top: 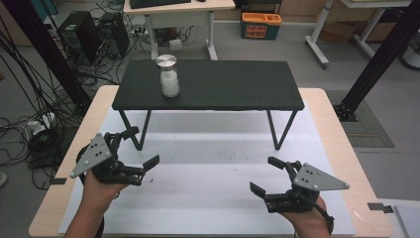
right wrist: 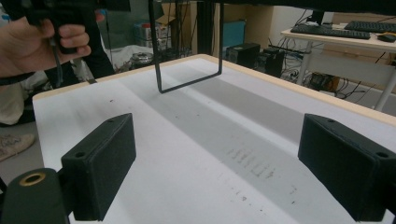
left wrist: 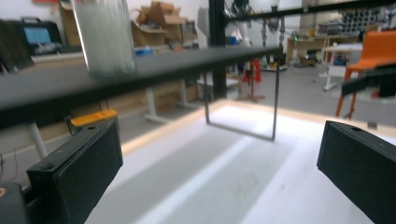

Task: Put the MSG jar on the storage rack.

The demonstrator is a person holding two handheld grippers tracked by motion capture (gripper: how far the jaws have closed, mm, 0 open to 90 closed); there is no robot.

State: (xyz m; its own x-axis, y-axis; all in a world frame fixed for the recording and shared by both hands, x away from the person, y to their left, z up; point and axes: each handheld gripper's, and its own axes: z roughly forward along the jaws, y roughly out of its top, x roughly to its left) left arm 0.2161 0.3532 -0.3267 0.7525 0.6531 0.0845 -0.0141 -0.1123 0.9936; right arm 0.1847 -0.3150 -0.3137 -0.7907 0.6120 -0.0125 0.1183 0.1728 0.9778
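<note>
On the black raised shelf [top: 208, 84], toward its left end, a glass jar [top: 169, 77] with a metal lid and white contents is standing upright. The left gripper [top: 139, 151] and right gripper [top: 265, 173] are hovering over the white tabletop [top: 208, 198], jaws spread wide and gripping nothing. Likely a starting pose; reaching the jar calls for lifting the left gripper to shelf height. No readable writing is showing.

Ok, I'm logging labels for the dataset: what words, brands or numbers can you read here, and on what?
None can be read.
Grey marks on the white table mat: smudged, not legible as text.
Orange crate on the floor: any marking is too small.
Glass jar on the black shelf: no label visible.
Screen in the background: blurred.
</note>
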